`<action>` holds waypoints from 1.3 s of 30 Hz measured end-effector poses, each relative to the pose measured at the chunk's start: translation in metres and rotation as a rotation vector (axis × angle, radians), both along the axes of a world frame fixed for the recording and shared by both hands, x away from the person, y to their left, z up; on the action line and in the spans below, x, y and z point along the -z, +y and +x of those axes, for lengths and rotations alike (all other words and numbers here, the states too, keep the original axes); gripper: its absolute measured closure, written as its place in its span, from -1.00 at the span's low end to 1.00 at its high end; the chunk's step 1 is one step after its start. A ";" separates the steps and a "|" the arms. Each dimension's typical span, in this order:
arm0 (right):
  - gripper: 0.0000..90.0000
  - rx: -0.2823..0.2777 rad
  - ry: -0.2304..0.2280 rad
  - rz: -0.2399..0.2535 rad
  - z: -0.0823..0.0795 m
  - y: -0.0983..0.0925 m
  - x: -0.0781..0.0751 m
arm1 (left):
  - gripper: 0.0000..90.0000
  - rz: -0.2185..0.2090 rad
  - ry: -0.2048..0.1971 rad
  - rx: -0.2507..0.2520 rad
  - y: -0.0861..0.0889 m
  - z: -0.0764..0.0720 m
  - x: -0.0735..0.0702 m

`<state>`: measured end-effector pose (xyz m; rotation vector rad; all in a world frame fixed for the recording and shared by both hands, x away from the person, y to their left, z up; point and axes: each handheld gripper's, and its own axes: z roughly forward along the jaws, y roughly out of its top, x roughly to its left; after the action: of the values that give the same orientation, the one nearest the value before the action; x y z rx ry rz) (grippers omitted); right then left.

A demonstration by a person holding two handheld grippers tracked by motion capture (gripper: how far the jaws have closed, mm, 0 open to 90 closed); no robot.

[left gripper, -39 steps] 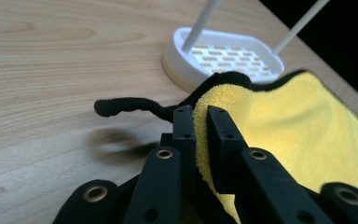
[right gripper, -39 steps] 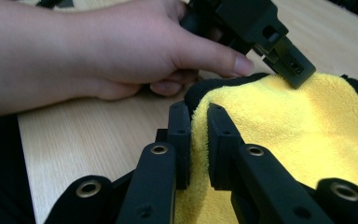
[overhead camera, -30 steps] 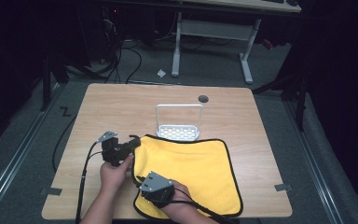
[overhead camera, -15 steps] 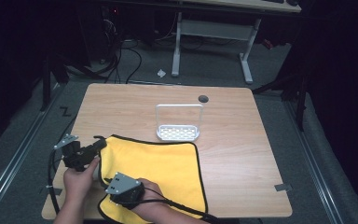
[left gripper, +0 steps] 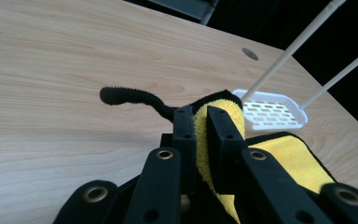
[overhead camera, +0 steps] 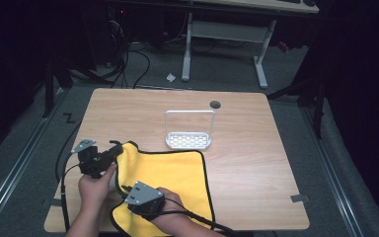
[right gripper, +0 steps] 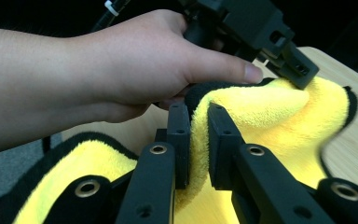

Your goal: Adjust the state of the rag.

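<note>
A yellow cloth with a black hem lies on the near left of the wooden table. My left gripper is shut on its far left corner; in the left gripper view the jaws pinch the yellow cloth, and a black hem loop sticks out beyond them. My right gripper is shut on the near left edge, with a fold of the cloth squeezed between its jaws. In the right gripper view the left hand and left gripper appear just ahead, holding the cloth's raised corner.
A small white perforated tray with a tall wire handle stands just beyond the cloth, also seen as the white tray in the left gripper view. A dark round hole sits near the far edge. Cables trail off the near edge.
Both grippers carried the cloth to the left over the last second, then shifted back slightly right; the cloth now lies bunched farther left with its left corner lifted.
</note>
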<state>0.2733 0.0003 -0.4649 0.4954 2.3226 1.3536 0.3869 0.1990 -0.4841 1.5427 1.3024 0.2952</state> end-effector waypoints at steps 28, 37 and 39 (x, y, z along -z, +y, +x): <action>0.77 0.199 0.031 -0.036 -0.008 -0.135 0.025 | 0.80 0.091 0.004 0.106 -0.126 0.014 0.004; 0.74 0.245 0.093 -0.055 -0.013 -0.163 0.037 | 0.78 0.182 0.019 0.168 -0.152 0.020 0.012; 0.72 0.253 0.106 -0.069 -0.012 -0.166 0.040 | 0.76 0.183 0.020 0.175 -0.155 0.020 0.012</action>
<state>0.2609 -0.1657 -0.5046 0.8260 2.2871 1.1498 0.4073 0.0440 -0.4962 1.8067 1.1721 0.2940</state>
